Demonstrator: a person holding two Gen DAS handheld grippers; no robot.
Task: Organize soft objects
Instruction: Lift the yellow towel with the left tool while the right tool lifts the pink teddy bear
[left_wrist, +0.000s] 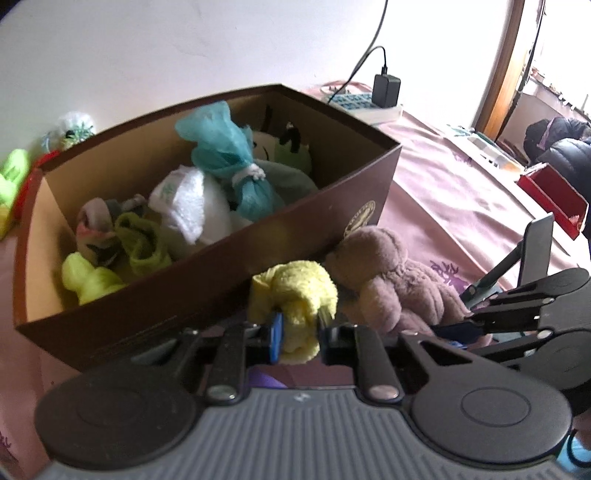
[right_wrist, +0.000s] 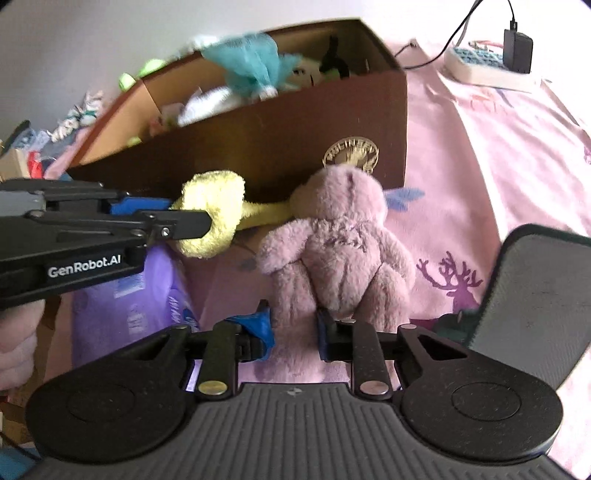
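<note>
An open brown box (left_wrist: 221, 280) holds several soft items, among them a teal mesh bundle (left_wrist: 225, 155) and a white towel (left_wrist: 192, 206). My left gripper (left_wrist: 299, 332) is shut on a yellow fluffy cloth (left_wrist: 295, 288) just in front of the box wall. In the right wrist view that gripper (right_wrist: 199, 218) pinches the same cloth (right_wrist: 214, 199) low against the box (right_wrist: 258, 147). A mauve teddy bear (right_wrist: 340, 236) leans face-first on the box. My right gripper (right_wrist: 293, 328) is shut on its leg. The bear (left_wrist: 388, 273) also shows in the left wrist view.
Pink bedding with purple deer prints (right_wrist: 480, 166) lies all around. A power strip with a black adapter (left_wrist: 384, 96) sits behind the box. A red box (left_wrist: 554, 199) and a phone stand (left_wrist: 535, 247) are on the right. A purple packet (right_wrist: 129, 306) lies below the left gripper. Loose soft items (left_wrist: 14, 173) rest left of the box.
</note>
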